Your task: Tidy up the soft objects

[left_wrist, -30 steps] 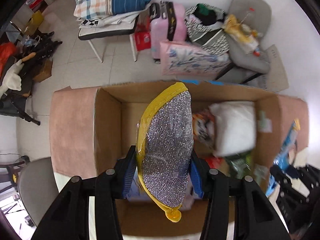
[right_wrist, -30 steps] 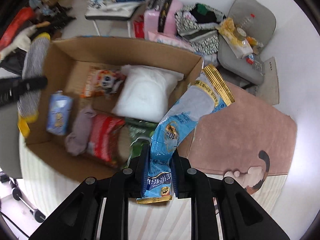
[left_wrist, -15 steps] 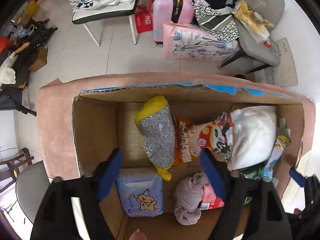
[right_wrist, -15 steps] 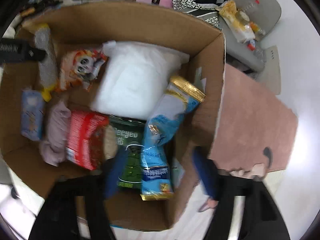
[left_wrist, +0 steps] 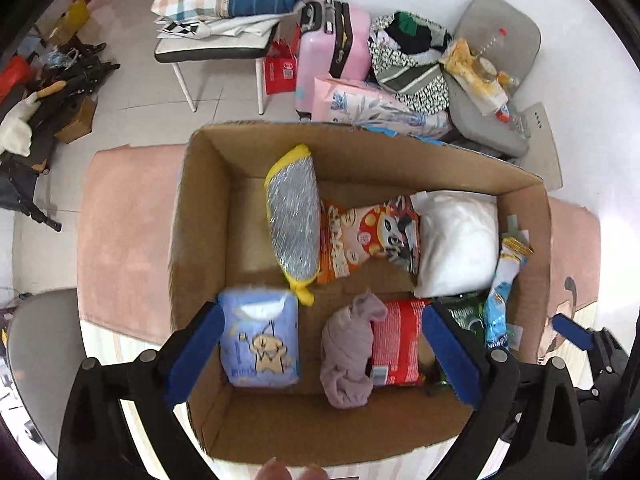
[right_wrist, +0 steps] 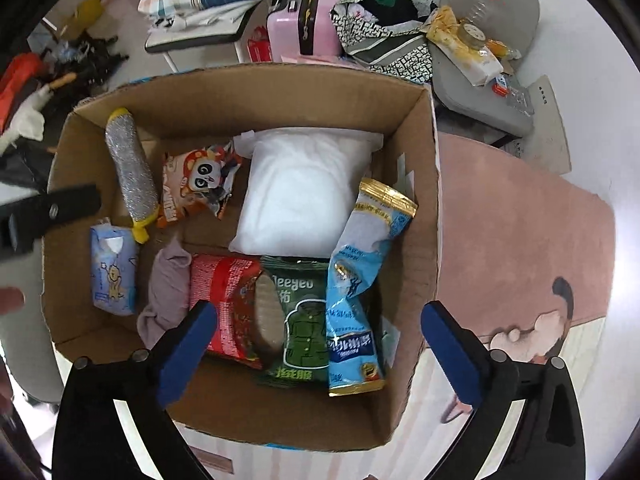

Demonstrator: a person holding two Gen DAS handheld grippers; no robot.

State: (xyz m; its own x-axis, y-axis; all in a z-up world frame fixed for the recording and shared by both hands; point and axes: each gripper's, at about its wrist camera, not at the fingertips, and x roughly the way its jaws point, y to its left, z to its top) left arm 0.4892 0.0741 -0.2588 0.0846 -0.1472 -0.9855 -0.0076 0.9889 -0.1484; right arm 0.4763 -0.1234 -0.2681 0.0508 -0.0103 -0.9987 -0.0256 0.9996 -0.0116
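Note:
An open cardboard box (left_wrist: pixel 200 216) stands below both grippers. A silver glitter pouch with a yellow edge (left_wrist: pixel 294 224) lies free on the box floor at the back left, also seen as the silver pouch (right_wrist: pixel 130 172) in the right wrist view. My left gripper (left_wrist: pixel 320 314) hangs above the box, jaws opening wide with nothing held between them. A light blue packet with gold ends (right_wrist: pixel 360 280) leans against the box's right wall (right_wrist: pixel 416 240). My right gripper (right_wrist: pixel 318 312) is above it, jaws opening and not touching it.
Also in the box are a white padded pack (right_wrist: pixel 304 188), a panda snack bag (left_wrist: pixel 368 236), a lavender tissue pack (left_wrist: pixel 260 344), a mauve cloth (left_wrist: pixel 348 356), a red packet (right_wrist: pixel 228 304) and a green packet (right_wrist: pixel 300 320). A pink rug (right_wrist: pixel 520 240) lies under the box. Chairs and a pink suitcase (left_wrist: pixel 332 52) stand behind it.
The left jaws let go of the silver pouch, which dropped to the box floor. The right jaws released the blue packet, now leaning inside the box. Both went from shut to wide.

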